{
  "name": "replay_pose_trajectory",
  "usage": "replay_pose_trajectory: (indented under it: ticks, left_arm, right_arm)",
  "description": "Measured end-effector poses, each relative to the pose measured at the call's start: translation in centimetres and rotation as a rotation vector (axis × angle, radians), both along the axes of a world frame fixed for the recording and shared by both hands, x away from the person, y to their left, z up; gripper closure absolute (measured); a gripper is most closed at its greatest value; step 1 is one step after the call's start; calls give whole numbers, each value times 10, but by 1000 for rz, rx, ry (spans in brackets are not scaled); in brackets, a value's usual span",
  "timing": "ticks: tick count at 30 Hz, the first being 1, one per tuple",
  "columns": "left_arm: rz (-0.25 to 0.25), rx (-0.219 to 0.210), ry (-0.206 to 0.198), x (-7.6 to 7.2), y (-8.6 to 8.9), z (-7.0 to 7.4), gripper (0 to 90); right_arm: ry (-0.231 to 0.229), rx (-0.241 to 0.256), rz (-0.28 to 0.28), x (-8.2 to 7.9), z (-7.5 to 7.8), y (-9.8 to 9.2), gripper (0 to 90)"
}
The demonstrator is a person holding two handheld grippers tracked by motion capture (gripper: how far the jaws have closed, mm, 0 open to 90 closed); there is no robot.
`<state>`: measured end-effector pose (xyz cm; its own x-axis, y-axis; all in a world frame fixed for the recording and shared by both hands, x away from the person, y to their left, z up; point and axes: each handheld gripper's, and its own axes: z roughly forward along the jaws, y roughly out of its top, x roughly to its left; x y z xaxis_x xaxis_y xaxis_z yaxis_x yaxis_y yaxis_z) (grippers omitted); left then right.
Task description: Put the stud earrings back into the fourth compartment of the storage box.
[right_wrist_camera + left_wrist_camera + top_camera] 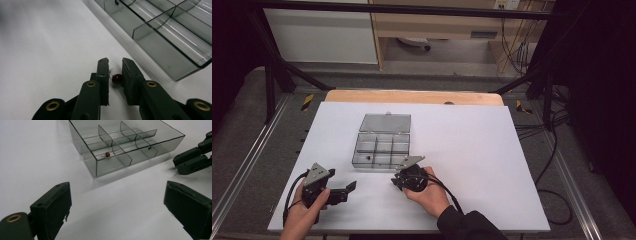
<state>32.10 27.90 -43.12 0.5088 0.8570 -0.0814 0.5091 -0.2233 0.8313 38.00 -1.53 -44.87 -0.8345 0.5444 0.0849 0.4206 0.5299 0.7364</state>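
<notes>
A clear plastic compartment box lies mid-table with its lid folded back. One compartment holds a small red bead; another holds a tiny dark part. My right gripper rests on the table just in front of the box. Its jaws are drawn in on a second small dark-red bead with thin wire leads, low on the white surface. My left gripper sits at the near left, jaws wide apart and holding nothing, aimed at the box. The right gripper's closed tips appear there too.
The white table top has bare room to the right of the box and along the left. A wooden strip edges the far side. Dark frame posts and cables stand beyond the table's edges.
</notes>
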Motion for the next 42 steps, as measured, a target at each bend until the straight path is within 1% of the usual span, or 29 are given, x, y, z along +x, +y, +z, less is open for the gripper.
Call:
replay_pose_trajectory:
  ticks: [1,3,4,5,8,10,12,15,19,20,21,22,25,30,37,38,42]
  left_arm:
    - [0,0,0,0,0,0,80]
    - [0,0,1,0,0,0,80]
    - [0,0,0,0,0,0,80]
    - [1,0,0,0,0,0,80]
    - [1,0,1,0,0,0,80]
    - [1,-1,1,0,0,0,80]
    - [0,-1,2,0,0,0,80]
    - [1,-1,1,0,0,0,80]
    - [1,0,1,0,0,0,80]
    - [1,0,1,0,0,0,80]
    - [1,1,1,0,0,0,80]
    - [1,0,2,0,0,0,80]
    - [2,-1,2,0,0,0,80]
    - [1,-1,1,0,0,0,80]
    - [1,0,1,0,0,0,80]
    - [1,-2,1,0,0,0,80]
    - [2,-3,2,0,1,0,80]
  right_arm:
    - [0,0,0,0,0,0,764]
    - [8,18,-4,0,2,-1,764]
    - [15,40,-3,1,5,-2,764]
    - [17,50,-3,1,7,-2,764]
    - [18,65,-2,1,10,-2,764]
    - [5,77,3,1,17,-1,764]
    - [4,80,3,1,19,-1,764]
    - [-3,108,-2,3,27,0,764]
    - [-13,130,-5,7,35,2,764]
    - [-13,130,-5,7,35,2,764]
    - [-17,139,-4,9,39,4,764]
    - [-17,139,-4,9,39,4,764]
    - [-28,159,-7,14,46,9,764]
    - [-38,184,-19,19,53,16,763]
    - [-39,200,-31,28,58,26,763]
    - [-38,207,-33,31,60,29,762]
    - [-36,210,-37,35,61,35,762]
